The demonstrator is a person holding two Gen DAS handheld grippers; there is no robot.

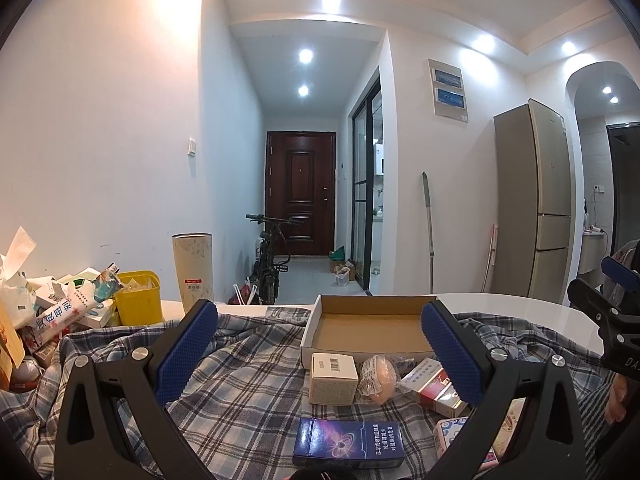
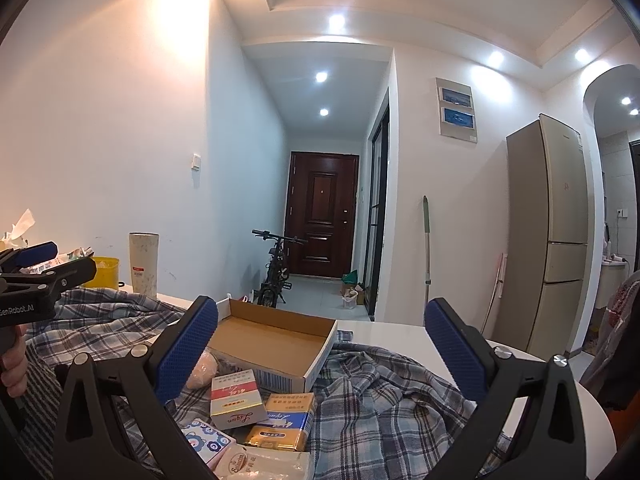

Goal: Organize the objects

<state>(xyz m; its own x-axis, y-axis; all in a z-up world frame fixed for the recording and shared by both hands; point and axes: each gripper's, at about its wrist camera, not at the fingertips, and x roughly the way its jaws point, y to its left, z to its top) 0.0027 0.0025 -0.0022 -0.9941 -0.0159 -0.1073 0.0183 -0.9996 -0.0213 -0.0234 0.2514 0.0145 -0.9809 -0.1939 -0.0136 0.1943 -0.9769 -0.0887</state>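
One shallow brown cardboard box (image 1: 368, 326) is lying open and empty on a blue-grey plaid cloth (image 1: 248, 384) that is covering the near part of a white table (image 1: 520, 306). Both tongs are standing wide with nothing between their blue pads: the left gripper (image 1: 320, 354) is hovering over the near clutter, and the right gripper (image 2: 322, 354) is hanging beside it to the right. Near the box, several small packs are lying loose: one white barcode carton (image 1: 334, 378), one wrapped pinkish egg-shaped item (image 1: 378, 378), one red-and-white pack (image 2: 236, 400), and one dark blue pack (image 1: 348, 442). More cartons are being cut off by the gripper arms at the lower edge. At far left one yellow tub (image 1: 138, 298) and one tall pale tumbler (image 1: 193, 266) are standing near the wall; the heap beside them is hard to sort out. The right table edge is lying bare.
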